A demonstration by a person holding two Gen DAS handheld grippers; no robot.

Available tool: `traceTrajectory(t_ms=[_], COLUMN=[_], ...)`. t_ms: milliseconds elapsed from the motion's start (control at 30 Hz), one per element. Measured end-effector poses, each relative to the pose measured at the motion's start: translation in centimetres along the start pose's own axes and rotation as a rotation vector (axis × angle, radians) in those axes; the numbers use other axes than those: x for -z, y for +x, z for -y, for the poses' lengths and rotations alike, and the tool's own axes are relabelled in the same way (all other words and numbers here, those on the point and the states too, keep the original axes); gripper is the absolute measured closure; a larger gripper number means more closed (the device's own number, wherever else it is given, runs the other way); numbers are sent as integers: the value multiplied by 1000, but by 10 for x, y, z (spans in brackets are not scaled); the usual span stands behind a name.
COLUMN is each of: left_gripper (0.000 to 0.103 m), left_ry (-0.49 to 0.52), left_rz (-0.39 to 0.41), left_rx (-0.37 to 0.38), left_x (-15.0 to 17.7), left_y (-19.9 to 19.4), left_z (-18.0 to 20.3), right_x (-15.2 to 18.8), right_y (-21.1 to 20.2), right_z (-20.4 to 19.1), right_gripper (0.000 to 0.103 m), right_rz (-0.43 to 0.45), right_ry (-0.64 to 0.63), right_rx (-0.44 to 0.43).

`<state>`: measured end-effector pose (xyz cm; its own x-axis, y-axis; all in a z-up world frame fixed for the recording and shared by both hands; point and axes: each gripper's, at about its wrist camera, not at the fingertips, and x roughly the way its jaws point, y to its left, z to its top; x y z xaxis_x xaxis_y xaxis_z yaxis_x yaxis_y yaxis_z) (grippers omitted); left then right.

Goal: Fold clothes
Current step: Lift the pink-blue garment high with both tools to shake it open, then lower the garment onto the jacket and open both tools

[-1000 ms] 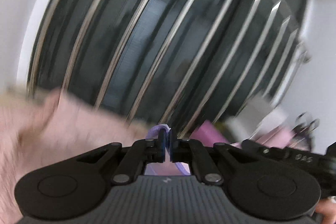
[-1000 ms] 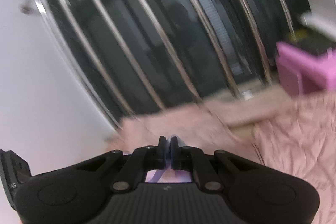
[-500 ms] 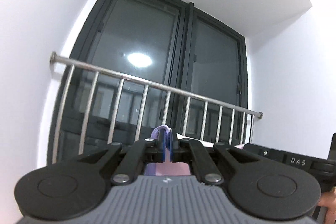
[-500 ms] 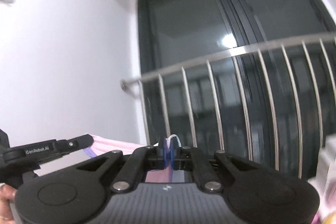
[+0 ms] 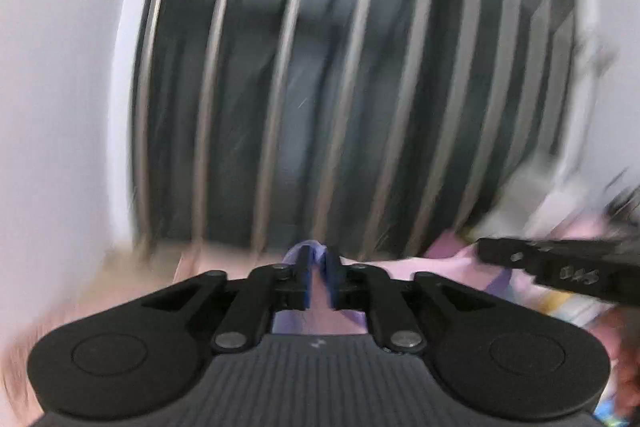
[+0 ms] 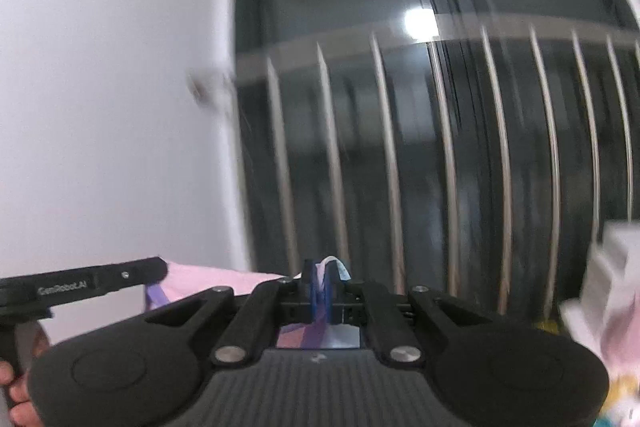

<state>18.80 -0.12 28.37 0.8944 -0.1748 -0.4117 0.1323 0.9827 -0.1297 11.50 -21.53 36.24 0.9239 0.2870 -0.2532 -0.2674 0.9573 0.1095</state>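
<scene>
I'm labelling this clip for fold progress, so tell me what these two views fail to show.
- Garment type and fold state: both views show only pinched edges; the tongs' bodies cover the rest.
- Folding surface: outside the right wrist view; a motion-blurred strip at lower left of the left wrist view.
- Left tongs and right tongs: shut on cloth, contact edges blurred.
- Railing top: cut off in the left wrist view.

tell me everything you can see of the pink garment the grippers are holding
The pink garment looks like thin, soft cloth, pale pink with purple trim. It is held up in the air, its top edge stretched between the left gripper and the right gripper, each shut on a pinched fold. A bit of white and light blue shows at the right gripper's pinch. Most of it hangs out of view; blur hides finer detail.
</scene>
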Motion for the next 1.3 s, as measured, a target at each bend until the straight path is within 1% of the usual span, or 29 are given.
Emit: traceTrajectory(t_ms=[33, 100, 133, 167, 200, 233, 267, 300, 333, 367, 400, 467, 500, 567, 600, 633, 667, 700, 733, 767, 833, 933, 1033, 1100, 1167, 1200, 1233, 1267, 1300], left_gripper=[83, 81, 75, 70, 57, 46, 41, 33, 20, 15, 13, 13, 16, 33, 71, 100, 100, 100, 100, 100, 101, 101, 101, 99, 82, 63, 60, 60, 58], left_ry=[8, -4, -18, -12, -6, 23, 63, 103, 116, 118, 120, 107, 109, 116, 111, 87, 63, 39, 35, 32, 21, -14, -20, -50, -83, -76, -69, -38, 2], left_rz=[-91, -243, -283, -293, -303, -297, -286, -276, -255, -267, -280, -334, -351, -361, -373, -376, -380, -383, -369, -349, -305, -247, -168, -141, -167, -187, -207, -217, -219], left_rx=[-56, -106, -84, -49, -15, -6, -12, -18, 0, 34, 70, 59, 56, 55, 53, 65, 77, 89, 90, 72, 44, 11, -33, -48, -61, -108, -156, -189, -184], left_x=[28, 81, 104, 123, 142, 157, 168, 179, 191, 200, 210, 226, 230, 238, 241, 241, 241, 242, 239, 234, 221, 189, 150, 119, 98, 95, 92, 95, 103], left_y=[36, 81, 90, 89, 87, 79, 67, 55, 44, 37, 30, 32, 36, 43, 44, 46, 49, 51, 54, 58, 66, 79, 93, 110, 137, 146, 154, 153, 145], left_z=[-4, -17, -26, -35, -44, -52, -57, -62, -67, -68, -68, -62, -58, -54, -54, -57, -59, -62, -64, -66, -69, -78, -82, -87, -95, -96, -98, -97, -97], right_x=[23, 78, 105, 132, 155, 177, 197, 216, 229, 240, 251, 278, 288, 306, 313, 320, 323, 325, 323, 321, 318, 299, 269, 246, 223, 213, 207, 205, 207], right_y=[37, 108, 128, 144, 149, 152, 146, 138, 132, 124, 116, 106, 104, 104, 105, 107, 108, 108, 109, 111, 115, 122, 135, 153, 175, 189, 206, 221, 228], right_z=[9, 29, 36, 43, 48, 52, 54, 56, 56, 56, 56, 56, 54, 52, 52, 53, 53, 52, 53, 53, 54, 55, 56, 60, 67, 71, 77, 83, 86], right_gripper=[97, 87, 87, 87, 87, 84, 71, 54, 51, 50, 46, 45, 45, 45, 45, 47, 57, 79, 89, 100, 102, 103, 103, 103, 103, 102, 100, 94, 92], right_rz=[-94, -285, -358, -420, -454, -485, -507, -528, -536, -534, -530, -561, -573, -588, -591, -595, -596, -590, -580, -569, -548, -484, -402, -355, -314, -298, -301, -334, -389], right_ry=[6, 20, 20, 18, 8, -3, -20, -37, -53, -63, -72, -54, -40, -16, -6, 10, 25, 31, 35, 39, 46, 64, 63, 76, 84, 85, 88, 99, 114], right_rx=[20, 80, 110, 128, 113, 94, 64, 33, 12, -14, -42, -99, -99, -92, -85, -87, -90, -91, -89, -86, -80, -78, -46, -25, 7, 29, 68, 98, 108])
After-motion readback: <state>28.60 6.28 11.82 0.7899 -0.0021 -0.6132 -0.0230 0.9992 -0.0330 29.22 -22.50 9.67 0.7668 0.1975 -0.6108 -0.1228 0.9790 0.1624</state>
